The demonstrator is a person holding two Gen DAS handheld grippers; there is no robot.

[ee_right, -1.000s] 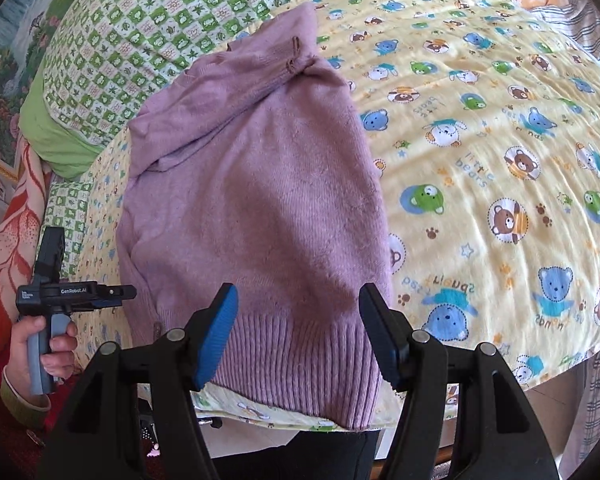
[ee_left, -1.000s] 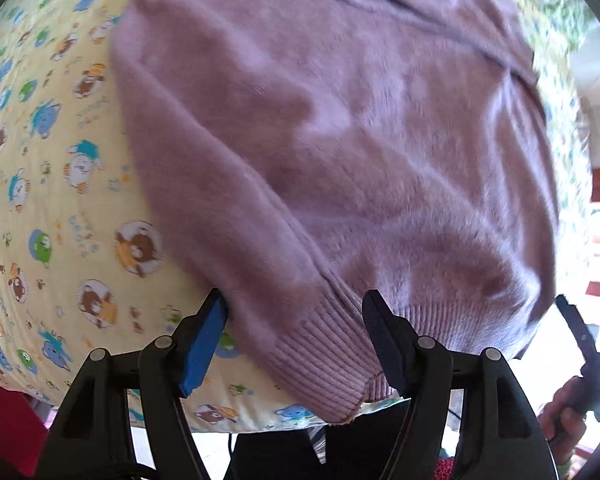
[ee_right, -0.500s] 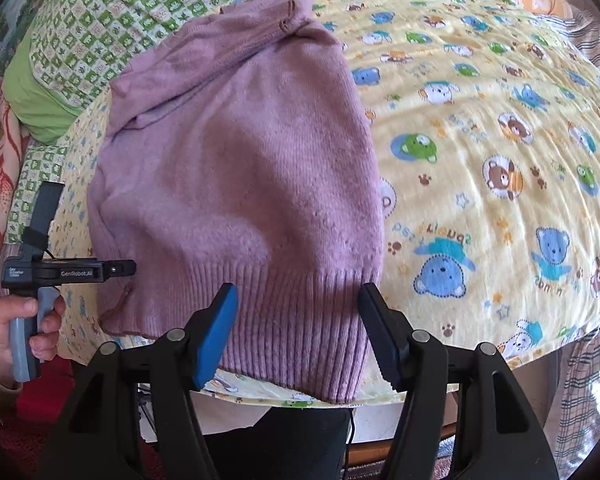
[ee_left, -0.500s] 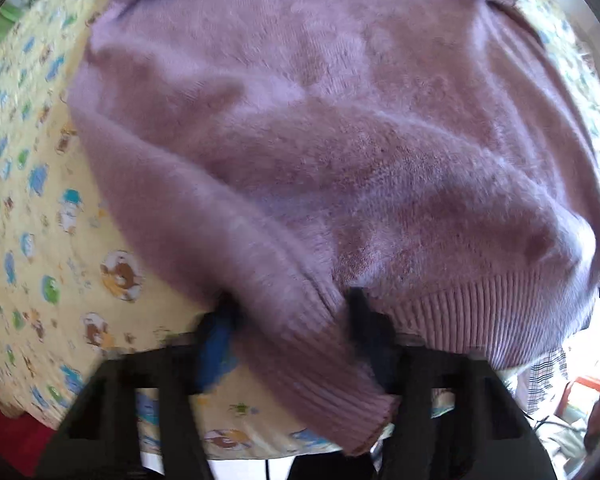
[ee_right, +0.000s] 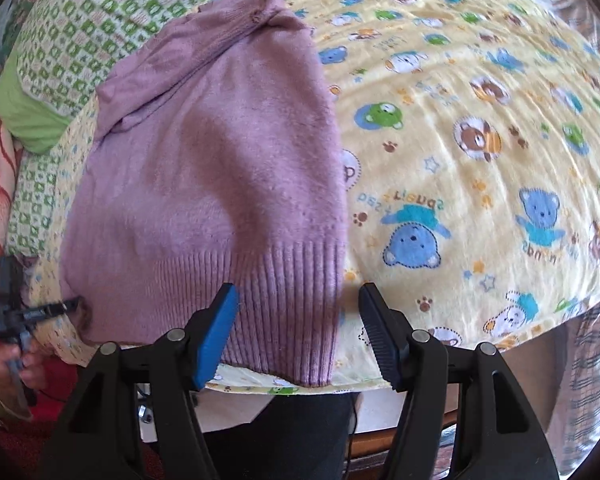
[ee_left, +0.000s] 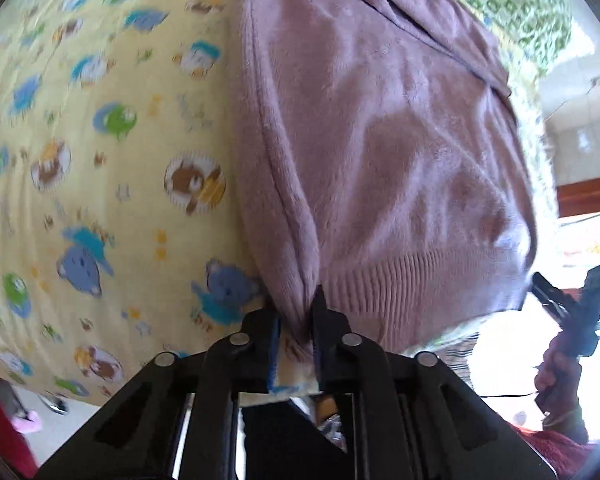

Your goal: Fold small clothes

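The purple sweater (ee_right: 220, 184) lies flat on my bed, over a yellow sheet printed with cartoon bears (ee_right: 480, 168). Its ribbed hem (ee_right: 284, 304) hangs at the near edge of the bed, and the neck end points away toward 12 o'clock, where a sleeve is folded across the top. In the right wrist view the sweater fills the left half of the picture, from about 11 o'clock down to 6.

My left tongs (ee_left: 296, 332) are closing on the sweater's left side, at the corner where the side seam meets the hem. A bunched ridge of knit (ee_left: 296, 280) stands up between the two fingers, and the pads press on it from both sides. In that view the fabric rises from the tongs toward 12 o'clock, with the bear sheet spreading off toward 9.

My right tongs (ee_right: 296, 336) are released, jaws standing apart, straddling the hem's right corner at the bed's edge. The blue pad (ee_right: 216, 332) sits over the ribbing and the black finger (ee_right: 380, 336) over bare sheet; I cannot tell whether either touches.

Beyond the sweater, toward 10 o'clock, is a green-and-white checked cover (ee_right: 84, 28) with a plain green pillow (ee_right: 28, 112) beside it.
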